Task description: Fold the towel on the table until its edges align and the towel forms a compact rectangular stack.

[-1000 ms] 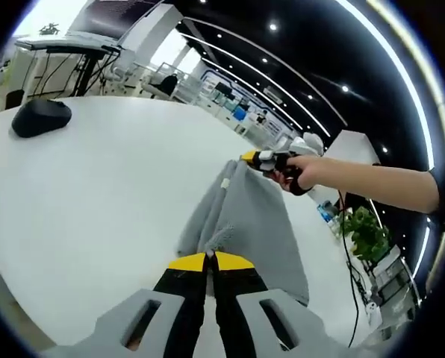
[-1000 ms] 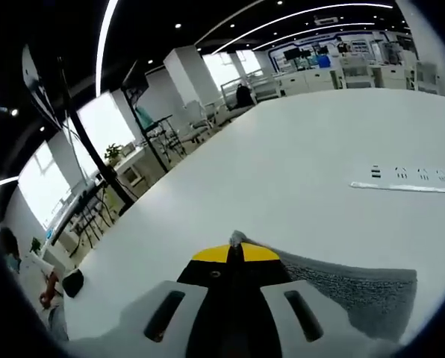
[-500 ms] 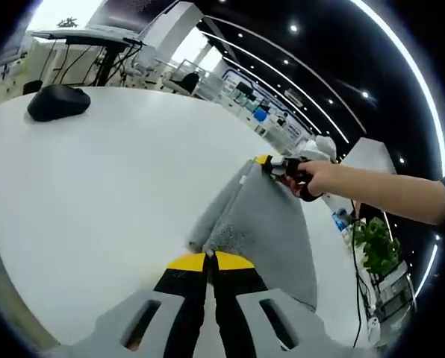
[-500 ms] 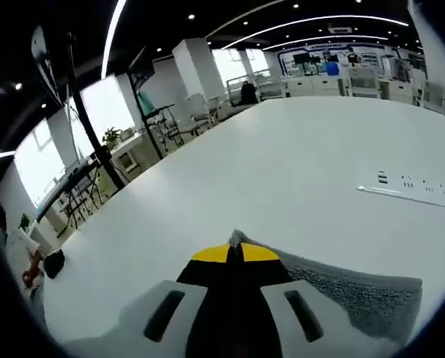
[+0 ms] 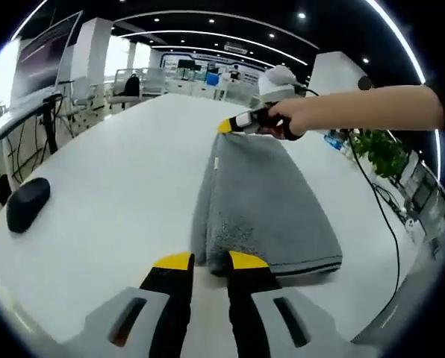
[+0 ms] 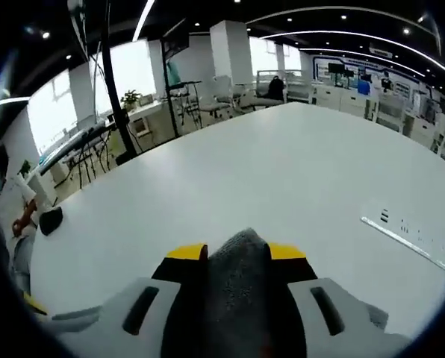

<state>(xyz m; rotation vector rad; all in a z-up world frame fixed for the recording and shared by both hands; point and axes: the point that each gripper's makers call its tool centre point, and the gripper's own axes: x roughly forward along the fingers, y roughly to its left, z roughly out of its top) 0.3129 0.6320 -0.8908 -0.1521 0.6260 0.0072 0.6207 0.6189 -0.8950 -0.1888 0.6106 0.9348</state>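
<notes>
Table [image 5: 110, 171], white and broad, spreads across both my views, running off toward 12 o'clock in each. On it, in my left gripper view, the grey towel [image 5: 263, 205] lies folded into a long strip, stretching from just past my left jaw tips at 6 o'clock up toward 12 o'clock, its near end showing a darker stitched hem at about 4 o'clock. A second layer peeks out along the strip's 9 o'clock edge, so the edges are not fully flush there.

My left gripper [image 5: 211, 260] sits at 6 o'clock with its yellow-tipped jaws parted by a narrow gap, nothing between them; the towel's near edge lies just beyond the tips, and I cannot tell whether it touches them.

My right gripper [image 5: 234, 124] appears in that same view at 12 o'clock, at the towel's far end, with the person's hand [image 5: 297, 119] wrapped round it and the forearm reaching in from 2 o'clock. In my right gripper view, the right gripper [image 6: 237, 252] has its jaws spread apart, and a bunch of grey towel [image 6: 237, 268] sits between them; whether the pads press on it I cannot tell.

A dark computer mouse [image 5: 27, 203] rests on the table at 9 o'clock, well apart from the towel. A white power strip [image 6: 409, 237] lies flat at 3 o'clock in my right gripper view.
</notes>
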